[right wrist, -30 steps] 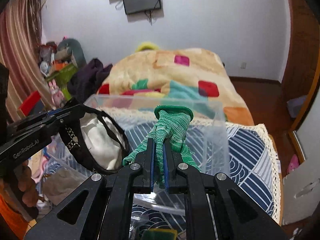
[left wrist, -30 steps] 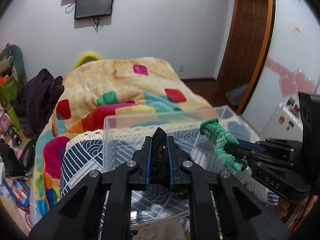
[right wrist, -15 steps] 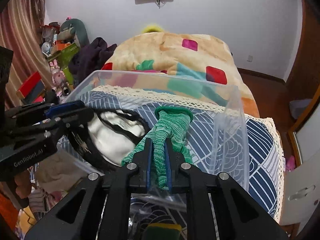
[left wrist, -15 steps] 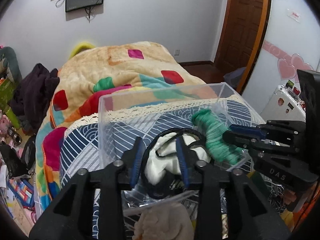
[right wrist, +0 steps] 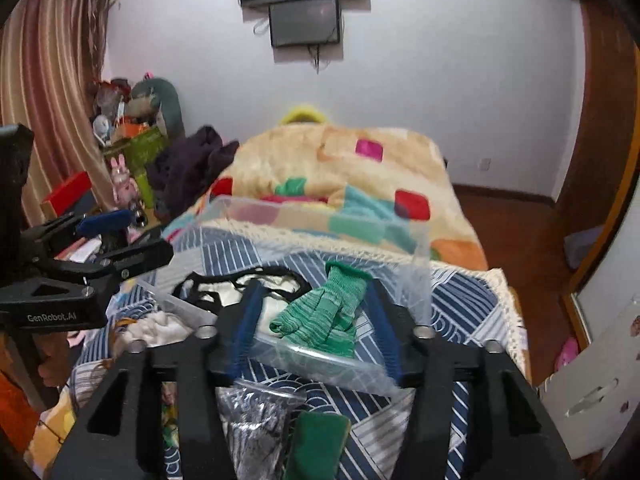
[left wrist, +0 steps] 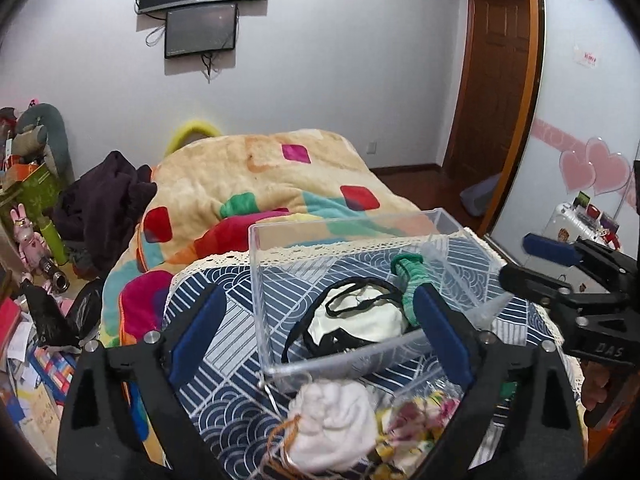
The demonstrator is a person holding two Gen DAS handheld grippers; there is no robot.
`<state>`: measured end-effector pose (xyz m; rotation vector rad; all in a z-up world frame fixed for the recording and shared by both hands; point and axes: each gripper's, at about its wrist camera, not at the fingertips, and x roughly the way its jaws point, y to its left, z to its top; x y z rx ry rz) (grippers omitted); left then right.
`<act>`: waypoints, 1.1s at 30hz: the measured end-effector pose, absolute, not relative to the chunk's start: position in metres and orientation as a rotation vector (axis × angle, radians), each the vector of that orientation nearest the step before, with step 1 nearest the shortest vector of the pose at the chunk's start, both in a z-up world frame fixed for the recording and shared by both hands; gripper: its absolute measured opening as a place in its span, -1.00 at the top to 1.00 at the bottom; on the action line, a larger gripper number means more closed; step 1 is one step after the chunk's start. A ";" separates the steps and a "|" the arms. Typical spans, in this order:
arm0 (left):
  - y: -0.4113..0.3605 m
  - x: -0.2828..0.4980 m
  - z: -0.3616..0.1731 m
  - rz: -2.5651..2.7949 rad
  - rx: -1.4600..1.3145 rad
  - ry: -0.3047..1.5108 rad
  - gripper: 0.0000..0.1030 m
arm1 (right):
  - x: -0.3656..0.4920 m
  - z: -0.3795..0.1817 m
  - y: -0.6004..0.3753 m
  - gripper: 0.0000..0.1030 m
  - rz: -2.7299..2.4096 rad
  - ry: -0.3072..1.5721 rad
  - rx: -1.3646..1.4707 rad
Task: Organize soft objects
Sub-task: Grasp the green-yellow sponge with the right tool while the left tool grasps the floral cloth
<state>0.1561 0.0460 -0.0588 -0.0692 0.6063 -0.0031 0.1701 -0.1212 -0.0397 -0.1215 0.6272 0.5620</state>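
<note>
A clear plastic box (left wrist: 256,280) stands on the blue patterned cloth (left wrist: 224,408). Inside it lie a white garment with black straps (left wrist: 356,318) and a green knit glove (left wrist: 410,280). My left gripper (left wrist: 316,332) is wide open and empty, pulled back in front of the box. My right gripper (right wrist: 316,320) is open too, with the green glove (right wrist: 324,312) lying loose in the box (right wrist: 422,264) between its fingers. The white garment shows in the right wrist view (right wrist: 236,288). The right gripper shows in the left wrist view (left wrist: 532,260), the left in the right wrist view (right wrist: 120,232).
A white cloth bundle (left wrist: 332,424) and a floral piece (left wrist: 416,416) lie on the cloth before the box. A grey mesh bag (right wrist: 260,412) and a green pad (right wrist: 316,440) lie near me. A colourful blanket (left wrist: 256,176) covers the bed behind. Clutter sits at the left.
Both grippers opened. The white garment and the green glove dropped into the box. Both grippers pulled back from the box.
</note>
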 end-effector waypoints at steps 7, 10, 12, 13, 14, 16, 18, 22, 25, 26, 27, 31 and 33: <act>0.035 0.127 -0.071 -0.042 -0.084 0.619 -0.93 | 0.148 -0.039 -0.139 -0.56 0.531 0.571 -0.074; 0.029 0.117 -0.083 -0.061 -0.095 0.649 -0.93 | 0.142 -0.049 -0.144 -0.56 0.520 0.591 -0.077; 0.024 0.111 -0.091 -0.073 -0.097 0.665 -0.93 | 0.134 -0.054 -0.145 -0.56 0.506 0.600 -0.089; 0.022 0.107 -0.093 -0.076 -0.097 0.665 -0.93 | 0.131 -0.056 -0.147 -0.56 0.505 0.602 -0.093; 0.020 0.102 -0.096 -0.078 -0.098 0.666 -0.93 | 0.129 -0.060 -0.148 -0.56 0.511 0.608 -0.087; 0.015 0.095 -0.102 -0.081 -0.100 0.666 -0.92 | 0.125 -0.066 -0.151 -0.56 0.515 0.628 -0.078; 0.011 0.091 -0.105 -0.082 -0.098 0.661 -0.65 | 0.121 -0.074 -0.154 -0.56 0.512 0.645 -0.077; 0.006 0.079 -0.108 -0.066 -0.090 0.652 -0.41 | 0.117 -0.087 -0.157 -0.56 0.508 0.684 -0.071; 0.009 0.075 -0.109 -0.078 -0.108 0.654 -0.18 | 0.115 -0.097 -0.159 -0.55 0.509 0.708 -0.058; 0.009 0.074 -0.111 -0.088 -0.117 0.661 -0.08 | 0.115 -0.100 -0.159 -0.55 0.509 0.718 -0.054; 0.010 0.073 -0.113 -0.094 -0.122 0.666 -0.01 | 0.116 -0.103 -0.159 -0.55 0.510 0.728 -0.050; 0.008 0.077 -0.122 -0.105 -0.128 0.697 0.09 | 0.115 -0.114 -0.156 -0.43 0.519 0.759 -0.042; 0.005 0.079 -0.128 -0.111 -0.128 0.712 0.11 | 0.114 -0.117 -0.155 -0.41 0.523 0.772 -0.040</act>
